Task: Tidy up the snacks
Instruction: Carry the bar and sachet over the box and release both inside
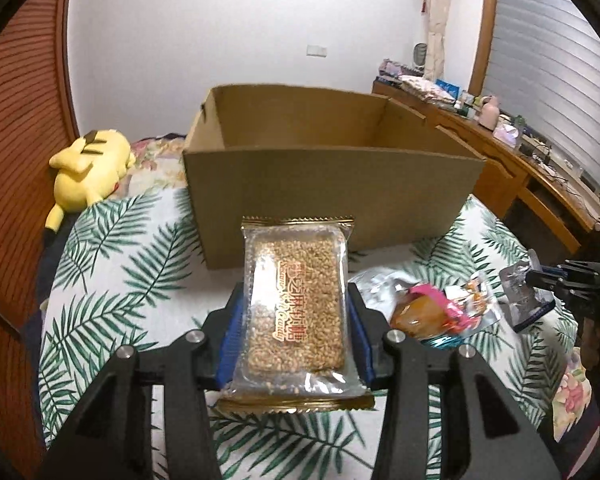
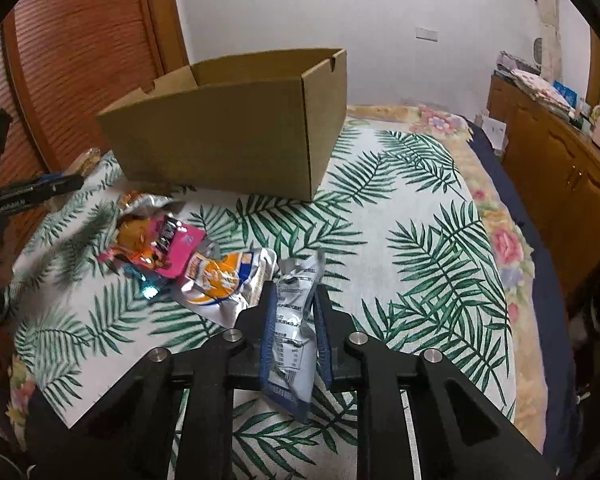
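We see the left gripper [image 1: 295, 312] clamping a clear-wrapped sesame candy bar [image 1: 297, 304]; the right gripper [image 2: 293, 312] clamps a silver foil packet [image 2: 293, 320] before the open brown cardboard box [image 2: 235, 136].

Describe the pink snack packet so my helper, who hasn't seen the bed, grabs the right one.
Find the open cardboard box on the palm-leaf bedspread. In the loose pile before it lies the pink snack packet, the only pink wrapper, beside a silver-and-orange packet.
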The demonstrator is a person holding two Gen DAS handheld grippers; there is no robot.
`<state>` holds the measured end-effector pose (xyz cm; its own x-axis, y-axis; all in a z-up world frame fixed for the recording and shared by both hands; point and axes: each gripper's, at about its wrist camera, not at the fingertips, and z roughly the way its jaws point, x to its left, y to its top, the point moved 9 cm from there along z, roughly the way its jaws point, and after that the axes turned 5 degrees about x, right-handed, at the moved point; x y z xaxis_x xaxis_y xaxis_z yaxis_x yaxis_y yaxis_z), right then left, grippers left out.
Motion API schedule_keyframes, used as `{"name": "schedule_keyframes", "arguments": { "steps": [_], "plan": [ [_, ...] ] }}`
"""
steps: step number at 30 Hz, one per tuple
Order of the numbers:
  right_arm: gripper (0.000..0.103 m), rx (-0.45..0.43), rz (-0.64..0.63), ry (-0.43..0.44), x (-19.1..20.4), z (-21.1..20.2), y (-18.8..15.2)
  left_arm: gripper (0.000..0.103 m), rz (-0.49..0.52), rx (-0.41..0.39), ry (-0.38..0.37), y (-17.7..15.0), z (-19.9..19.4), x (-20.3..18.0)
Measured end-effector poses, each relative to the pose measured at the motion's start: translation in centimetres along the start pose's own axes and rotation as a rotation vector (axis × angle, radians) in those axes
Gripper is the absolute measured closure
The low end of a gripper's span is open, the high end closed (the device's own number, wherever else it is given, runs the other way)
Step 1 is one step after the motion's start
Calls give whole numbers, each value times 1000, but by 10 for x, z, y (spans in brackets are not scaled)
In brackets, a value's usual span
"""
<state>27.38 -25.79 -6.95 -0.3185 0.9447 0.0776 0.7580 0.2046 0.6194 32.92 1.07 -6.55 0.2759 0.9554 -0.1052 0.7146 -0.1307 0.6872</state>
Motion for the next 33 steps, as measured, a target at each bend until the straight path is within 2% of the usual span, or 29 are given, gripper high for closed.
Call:
{"name": "schedule_keyframes", "arguments": {
  "steps": [9,15,23,33],
  "plan": [
    [91,-33,-50,-6,11,-16,9,58,34,-48,-29,15,-19,-22],
    [91,-84,-82,-4,18,-34,31,58,51,-84,-38,31,-30,-31],
    [91,-168,-190,-29,37,-53,95,58,63,-133,-28,72,-33,-29],
    [91,-257,-246,7,68,-45,179,58,60,-146,5,130,-14,-16]
  ]
}}
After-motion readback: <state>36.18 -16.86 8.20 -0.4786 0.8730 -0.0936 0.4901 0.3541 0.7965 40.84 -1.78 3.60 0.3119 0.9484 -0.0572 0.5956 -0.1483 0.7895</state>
